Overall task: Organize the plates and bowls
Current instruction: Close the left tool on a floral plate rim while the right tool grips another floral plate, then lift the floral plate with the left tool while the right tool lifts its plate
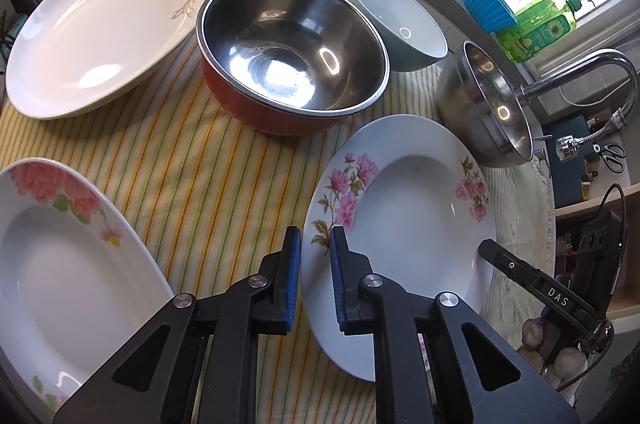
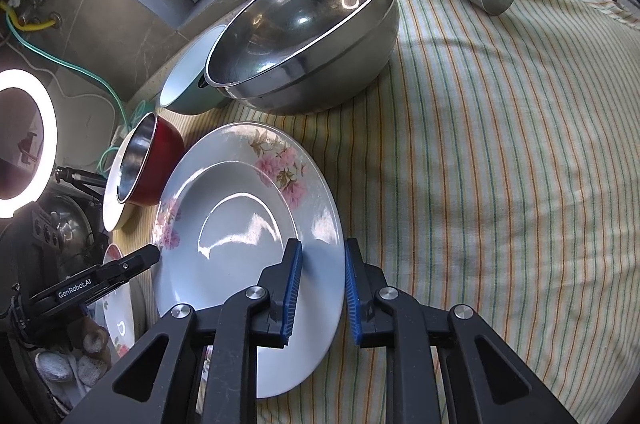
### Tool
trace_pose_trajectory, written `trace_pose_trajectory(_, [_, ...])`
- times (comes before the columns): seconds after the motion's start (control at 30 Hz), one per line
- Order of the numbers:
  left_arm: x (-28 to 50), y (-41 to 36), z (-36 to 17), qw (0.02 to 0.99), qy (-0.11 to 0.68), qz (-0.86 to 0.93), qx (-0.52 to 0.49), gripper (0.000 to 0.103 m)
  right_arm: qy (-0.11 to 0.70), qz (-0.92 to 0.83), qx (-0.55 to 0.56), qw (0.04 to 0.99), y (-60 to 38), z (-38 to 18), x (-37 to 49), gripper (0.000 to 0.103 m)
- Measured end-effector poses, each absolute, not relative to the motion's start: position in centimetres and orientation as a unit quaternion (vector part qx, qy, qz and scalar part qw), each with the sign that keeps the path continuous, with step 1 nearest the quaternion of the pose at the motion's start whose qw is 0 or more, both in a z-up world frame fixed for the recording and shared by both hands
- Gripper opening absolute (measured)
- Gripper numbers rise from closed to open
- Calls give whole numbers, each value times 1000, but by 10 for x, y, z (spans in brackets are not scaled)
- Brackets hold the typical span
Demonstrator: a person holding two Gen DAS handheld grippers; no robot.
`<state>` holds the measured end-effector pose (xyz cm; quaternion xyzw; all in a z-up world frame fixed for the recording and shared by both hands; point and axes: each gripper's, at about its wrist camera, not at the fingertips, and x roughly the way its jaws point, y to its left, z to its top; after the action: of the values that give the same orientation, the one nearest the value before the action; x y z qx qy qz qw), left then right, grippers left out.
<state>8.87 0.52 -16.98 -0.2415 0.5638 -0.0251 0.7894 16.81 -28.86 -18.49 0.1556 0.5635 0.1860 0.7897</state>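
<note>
Two grippers straddled opposite edges of the pink-flowered plate (image 1: 404, 224), which lay on the striped cloth (image 1: 192, 176). The left gripper (image 1: 316, 244) had its blue pads partly open either side of the near rim, and the right gripper (image 2: 322, 256) stood likewise at the far rim; neither looked clamped yet. Closing unevenly could tip the glazed plate or let it slide off the pads. Just ahead of the right gripper the steel bowl (image 2: 304, 40) leaned on the pale bowl (image 2: 188, 80), so a hasty lift might knock them. Left of the left gripper lay another flowered plate (image 1: 68, 264), with the red bowl (image 1: 292, 60) ahead.
</note>
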Motion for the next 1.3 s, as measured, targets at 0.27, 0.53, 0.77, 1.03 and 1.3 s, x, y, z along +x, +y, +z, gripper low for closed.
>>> trace_pose_trajectory(0.27, [85, 5, -169, 786, 566, -24, -247, 13, 565, 186, 156, 788, -289, -185, 162, 19])
trace_pose_trajectory(0.53, [76, 4, -166, 786, 568, -24, -243, 13, 567, 186, 157, 787, -290, -184, 155, 19])
trace_pose_trajectory(0.77, [64, 5, -166, 786, 569, -21, -242, 13, 569, 187, 160, 785, -290, -185, 143, 19])
trace_pose_trajectory(1.03, [54, 5, -164, 787, 568, -19, -241, 13, 569, 187, 160, 784, -290, -184, 137, 19])
trace_pose_trajectory(1.3, [48, 4, -164, 786, 568, -19, -241, 13, 571, 186, 159, 784, -290, -183, 121, 19])
